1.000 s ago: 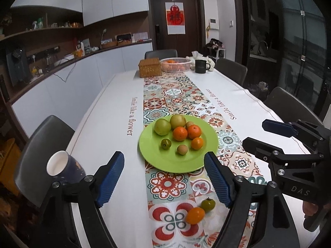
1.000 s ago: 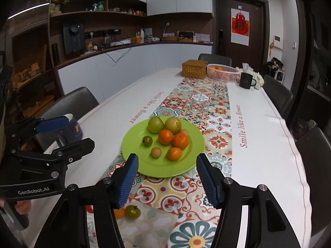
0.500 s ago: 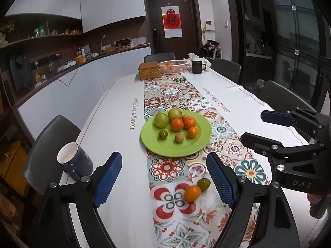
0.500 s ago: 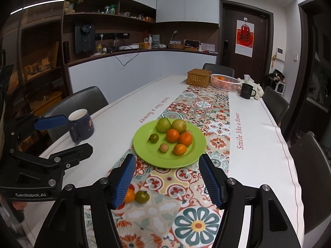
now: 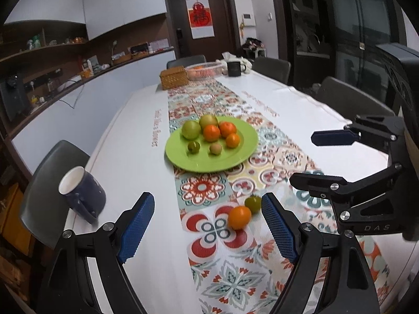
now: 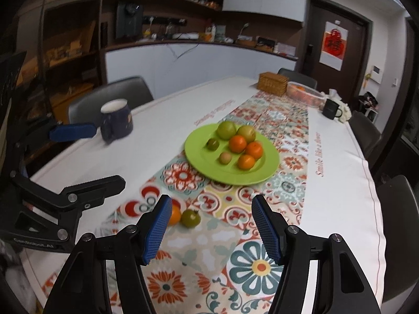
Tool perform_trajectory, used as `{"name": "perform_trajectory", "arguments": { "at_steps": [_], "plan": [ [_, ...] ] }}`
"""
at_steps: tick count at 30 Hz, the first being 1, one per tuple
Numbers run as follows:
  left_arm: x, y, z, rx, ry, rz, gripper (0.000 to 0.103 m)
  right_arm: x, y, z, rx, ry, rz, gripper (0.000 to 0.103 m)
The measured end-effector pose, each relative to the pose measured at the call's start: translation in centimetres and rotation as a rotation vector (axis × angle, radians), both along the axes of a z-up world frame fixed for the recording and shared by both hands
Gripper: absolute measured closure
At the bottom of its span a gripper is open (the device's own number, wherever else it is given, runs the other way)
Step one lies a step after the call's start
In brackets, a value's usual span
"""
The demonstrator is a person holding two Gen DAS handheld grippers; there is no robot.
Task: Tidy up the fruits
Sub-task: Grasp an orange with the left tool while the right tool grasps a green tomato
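A green plate [image 5: 180, 161] [image 6: 199, 168] holds several fruits on the patterned table runner: green ones, oranges and a small brown one. A loose orange [image 5: 239, 217] [image 6: 175, 215] and a small green fruit [image 5: 253, 203] [image 6: 191, 218] lie on the runner nearer to me. My left gripper [image 5: 207, 233] is open and empty above the runner, the loose fruits just inside its right finger. My right gripper [image 6: 212, 231] is open and empty, the loose fruits by its left finger. Each gripper shows in the other's view: the right gripper [image 5: 322, 159] and the left gripper [image 6: 86, 157].
A dark blue mug [image 5: 82, 193] [image 6: 116, 120] stands near the table's left edge. At the far end are a wicker box [image 5: 174, 78], a pink basket [image 5: 204, 70] and a black mug [image 5: 233, 68]. Grey chairs surround the table.
Both grippers have pulled back toward the near end of the table. The plate looks farther away and the two loose fruits now sit between the fingers. Both stay open.
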State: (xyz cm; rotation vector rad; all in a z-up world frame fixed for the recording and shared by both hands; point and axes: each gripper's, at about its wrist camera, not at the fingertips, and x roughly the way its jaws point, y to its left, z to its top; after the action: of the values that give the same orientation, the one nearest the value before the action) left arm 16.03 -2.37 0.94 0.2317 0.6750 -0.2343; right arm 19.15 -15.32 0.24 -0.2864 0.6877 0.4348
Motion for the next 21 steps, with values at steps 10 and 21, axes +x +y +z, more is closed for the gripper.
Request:
{"name": "perform_trajectory", "arguments": {
  "at_steps": [10,21],
  "plan": [
    [1.8,-0.8,-3.8,0.055,0.094,-0.130,0.019,1.8,1.3,-3.5,-0.113,0.095,0.102,0.039],
    [5.3,-1.4,-7.2,0.049,0.224,-0.209,0.030,4.7,2.8,-6.8,-0.199,0.192,0.235,0.042]
  ]
}}
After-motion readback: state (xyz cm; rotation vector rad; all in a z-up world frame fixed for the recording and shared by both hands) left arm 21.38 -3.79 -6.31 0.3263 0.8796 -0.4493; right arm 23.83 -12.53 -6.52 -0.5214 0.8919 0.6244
